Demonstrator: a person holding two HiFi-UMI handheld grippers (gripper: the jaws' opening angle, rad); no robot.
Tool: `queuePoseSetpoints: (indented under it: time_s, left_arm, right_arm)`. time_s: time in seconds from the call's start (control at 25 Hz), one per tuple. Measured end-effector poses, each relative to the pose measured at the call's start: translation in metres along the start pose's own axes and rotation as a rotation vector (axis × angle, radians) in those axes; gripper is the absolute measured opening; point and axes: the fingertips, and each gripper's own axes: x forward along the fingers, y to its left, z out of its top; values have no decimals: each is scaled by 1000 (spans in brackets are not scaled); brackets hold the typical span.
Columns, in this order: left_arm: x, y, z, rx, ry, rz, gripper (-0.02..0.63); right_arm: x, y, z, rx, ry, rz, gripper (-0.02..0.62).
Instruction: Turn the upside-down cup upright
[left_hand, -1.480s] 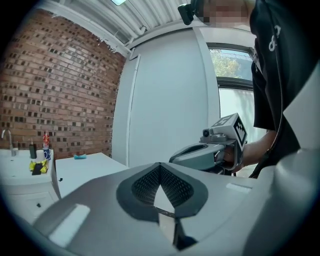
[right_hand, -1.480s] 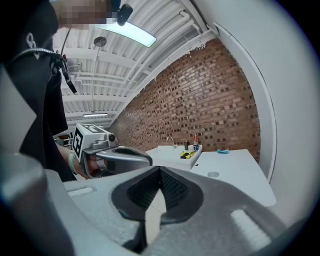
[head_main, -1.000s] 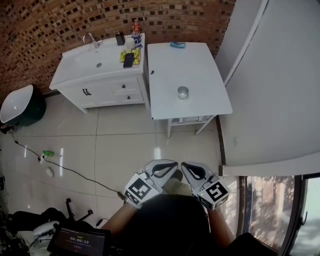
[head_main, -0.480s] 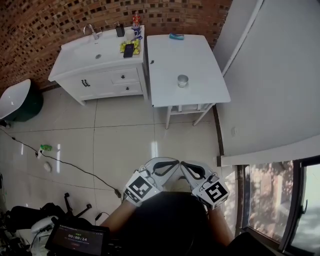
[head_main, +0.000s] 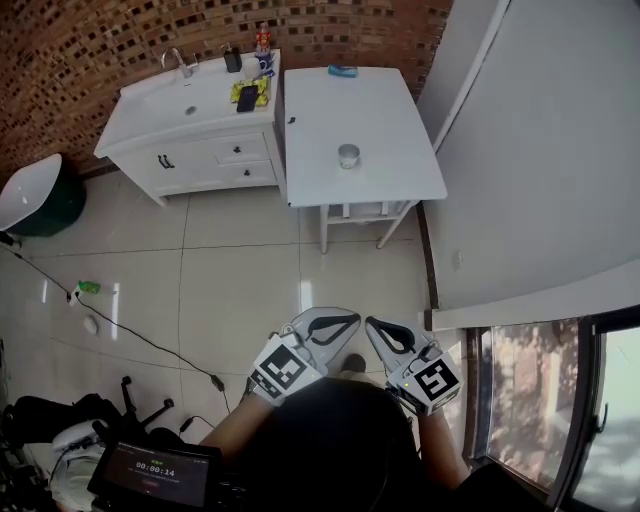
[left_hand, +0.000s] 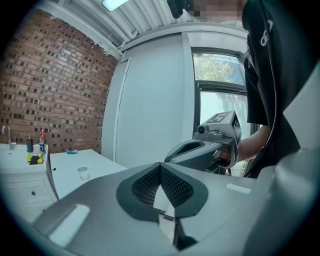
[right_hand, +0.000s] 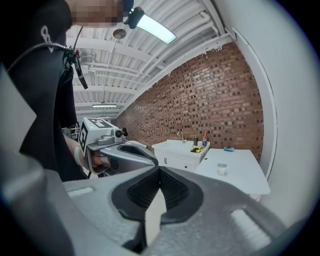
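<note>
head view: cup (head_main: 348, 155) (on table (head_main: 385, 115))

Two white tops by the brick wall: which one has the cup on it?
The plain table on the right, next to the grey wall; the cup stands near its middle. The other, the sink cabinet, has drawers and a tap.

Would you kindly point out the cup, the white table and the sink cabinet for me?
cup (head_main: 348, 155): head view, its top face.
table (head_main: 325, 115): head view, bare tabletop.
cabinet (head_main: 240, 152): head view, a drawer front.
</note>
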Motion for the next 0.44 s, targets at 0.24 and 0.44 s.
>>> queuePoseSetpoints:
  time_s: [0.24, 0.44]
  left_arm:
    - [3, 4, 9, 1, 5, 5, 15]
    - [4, 5, 9, 4, 2, 13, 15]
  right_arm:
    - [-1, -10, 10, -9, -3, -17, -9]
    - [-3, -16, 3, 7, -2, -30, -9]
